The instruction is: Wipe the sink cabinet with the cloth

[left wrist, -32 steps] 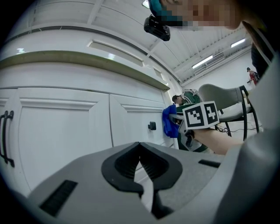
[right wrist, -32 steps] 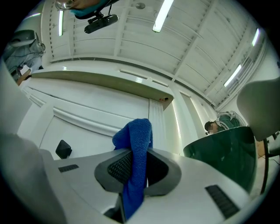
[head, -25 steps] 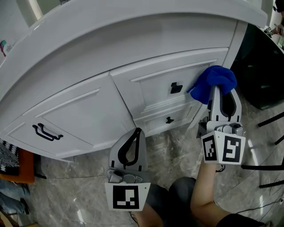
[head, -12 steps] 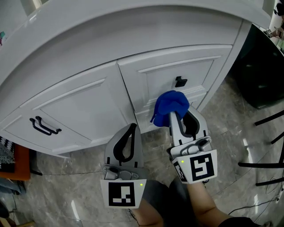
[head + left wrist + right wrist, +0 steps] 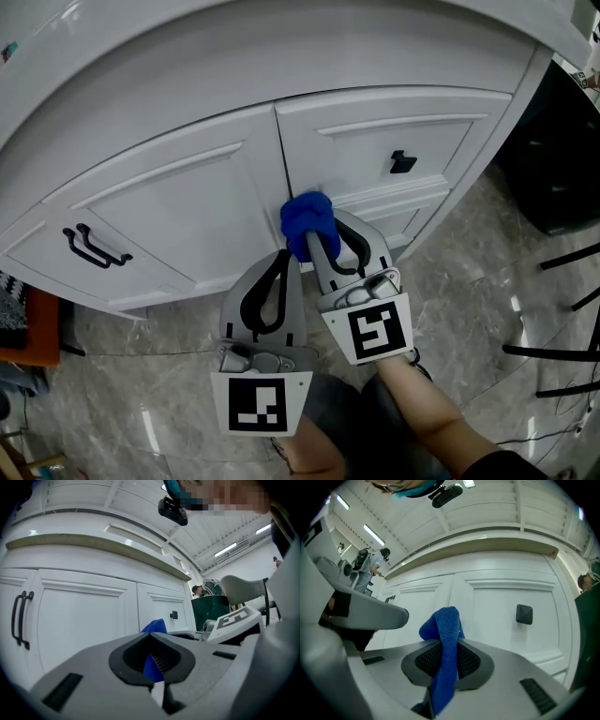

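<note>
At far left, a black handle [image 5: 97, 248] sat on the wide door [image 5: 187, 220] of the white sink cabinet [image 5: 265, 164]. My left gripper [image 5: 289, 277] hovered just off the foot of that door, its jaws together on nothing. The blue glimpsed through them in the left gripper view belonged to the cloth beyond.

Just to its right, my right gripper [image 5: 314, 239] had its jaws clamped on the blue cloth [image 5: 306, 217]. The bunched end sat against the upright strip between the door and the drawers, low on the cabinet front. It looked to be touching the paint, though I could not be certain.

Farther right, the upper drawer [image 5: 375, 155] with its square black knob [image 5: 402, 161] stood apart from the cloth. At the right edge lay the marble floor [image 5: 469, 281].

The white fronts showed no streak, damp patch or grime in any view, so how much had been wiped could not be read off them. I judged the wiping under way near the middle of the front. The wide door at left, and perhaps the upper edge, looked left to cover.
</note>
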Available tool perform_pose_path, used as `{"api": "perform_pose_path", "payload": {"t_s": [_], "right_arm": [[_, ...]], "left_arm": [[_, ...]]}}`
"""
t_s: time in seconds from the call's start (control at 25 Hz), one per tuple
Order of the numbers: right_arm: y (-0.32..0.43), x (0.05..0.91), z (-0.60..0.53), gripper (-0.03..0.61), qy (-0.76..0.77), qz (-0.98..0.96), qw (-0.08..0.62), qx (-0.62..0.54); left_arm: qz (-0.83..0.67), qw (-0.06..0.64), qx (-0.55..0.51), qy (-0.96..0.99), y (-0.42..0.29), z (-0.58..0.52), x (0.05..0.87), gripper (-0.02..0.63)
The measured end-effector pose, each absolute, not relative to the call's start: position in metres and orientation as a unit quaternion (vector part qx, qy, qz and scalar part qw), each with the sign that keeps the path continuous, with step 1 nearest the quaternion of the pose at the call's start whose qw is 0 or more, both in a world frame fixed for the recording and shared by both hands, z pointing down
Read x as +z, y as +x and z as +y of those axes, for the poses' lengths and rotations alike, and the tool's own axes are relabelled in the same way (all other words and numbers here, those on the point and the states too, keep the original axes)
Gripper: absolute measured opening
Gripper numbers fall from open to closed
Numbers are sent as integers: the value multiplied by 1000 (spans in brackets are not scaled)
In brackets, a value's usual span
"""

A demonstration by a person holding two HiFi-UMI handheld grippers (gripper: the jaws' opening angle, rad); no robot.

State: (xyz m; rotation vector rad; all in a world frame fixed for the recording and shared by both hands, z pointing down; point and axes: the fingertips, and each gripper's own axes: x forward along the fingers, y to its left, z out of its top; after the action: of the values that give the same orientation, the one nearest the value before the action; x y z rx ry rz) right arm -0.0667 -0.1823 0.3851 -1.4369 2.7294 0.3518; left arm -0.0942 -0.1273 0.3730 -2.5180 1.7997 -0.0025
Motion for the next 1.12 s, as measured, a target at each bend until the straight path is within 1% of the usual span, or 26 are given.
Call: {"api": "perform_pose_path", "payload": {"t_s": [0.2, 0.88, 1.12], "right_arm": [[-64, 383, -187, 58, -471, 871, 37, 133], [-50, 384, -191, 58, -476, 867, 37, 139], [-24, 383, -202, 58, -509, 850, 47, 126]], "left_arm": [[576, 22, -8, -817, -89, -132, 377, 5], [572, 27, -25, -820, -76, -136, 380, 6], [572, 24, -26, -820, -78, -135, 381, 5]]}}
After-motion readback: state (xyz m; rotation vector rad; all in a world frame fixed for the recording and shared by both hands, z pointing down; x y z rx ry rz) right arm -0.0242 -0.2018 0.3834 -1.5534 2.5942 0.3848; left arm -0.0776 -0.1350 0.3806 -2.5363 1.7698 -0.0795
